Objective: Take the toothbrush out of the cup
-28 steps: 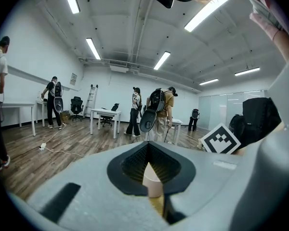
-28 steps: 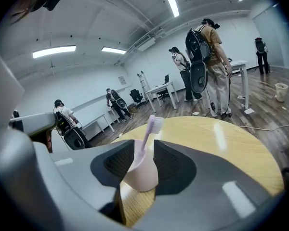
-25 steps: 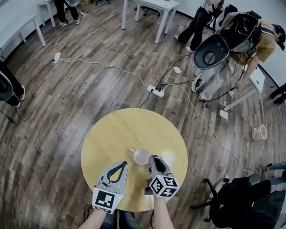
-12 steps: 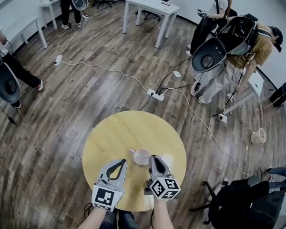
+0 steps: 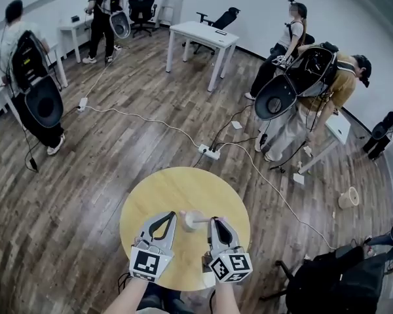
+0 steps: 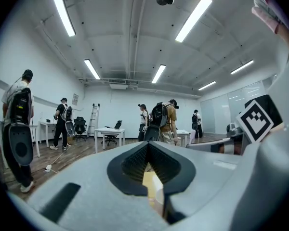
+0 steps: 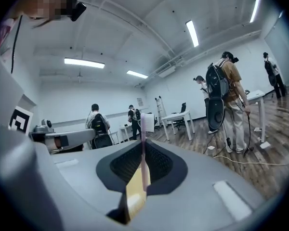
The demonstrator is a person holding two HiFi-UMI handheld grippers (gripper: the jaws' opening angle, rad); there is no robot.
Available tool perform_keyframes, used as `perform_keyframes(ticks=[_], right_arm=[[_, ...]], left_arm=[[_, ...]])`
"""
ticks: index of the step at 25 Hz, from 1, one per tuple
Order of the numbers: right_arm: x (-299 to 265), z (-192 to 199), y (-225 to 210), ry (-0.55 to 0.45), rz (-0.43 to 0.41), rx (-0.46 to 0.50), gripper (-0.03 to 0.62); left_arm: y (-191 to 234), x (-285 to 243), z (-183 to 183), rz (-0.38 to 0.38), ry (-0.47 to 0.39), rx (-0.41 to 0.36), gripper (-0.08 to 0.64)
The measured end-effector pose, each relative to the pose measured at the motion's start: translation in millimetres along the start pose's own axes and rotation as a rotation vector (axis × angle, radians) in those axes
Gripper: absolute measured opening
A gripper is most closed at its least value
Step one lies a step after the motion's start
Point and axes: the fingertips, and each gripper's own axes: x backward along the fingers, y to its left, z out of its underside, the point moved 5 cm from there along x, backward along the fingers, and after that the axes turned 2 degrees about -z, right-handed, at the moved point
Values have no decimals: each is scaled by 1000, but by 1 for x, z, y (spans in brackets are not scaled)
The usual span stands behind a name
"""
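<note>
Round table (image 5: 150,208), floor cable (image 5: 144,117) behind, cup (image 5: 189,222), right claw (image 5: 215,222) pinching toothbrush (image 7: 147,124)

Open office-like lab space — wood-plank floor (image 5: 118,159), white desks (image 5: 200,35) upper centre, office chair (image 5: 142,5) upper left, people (image 5: 300,77) in backpack rigs.

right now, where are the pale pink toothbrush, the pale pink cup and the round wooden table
pale pink toothbrush (image 7: 144,152): right gripper view, on the middle of its handle
pale pink cup (image 5: 189,223): head view, on its open top
round wooden table (image 5: 183,191): head view, on bare top beyond the cup
</note>
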Motion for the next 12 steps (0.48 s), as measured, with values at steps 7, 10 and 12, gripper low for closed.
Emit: perform_keyframes(ticks=[7,10,12], right_arm=[[28,-38,36,-101,-40,52,29],[39,-49,50,-131,-59,82,29],[45,-52,55,-142,-62,95,29]], left_arm=[[-3,15,-30,7,-54,-16,-3],[-5,21,-38,8,-105,-40,-3],[-8,27,-42,9,-113,-38,-3]])
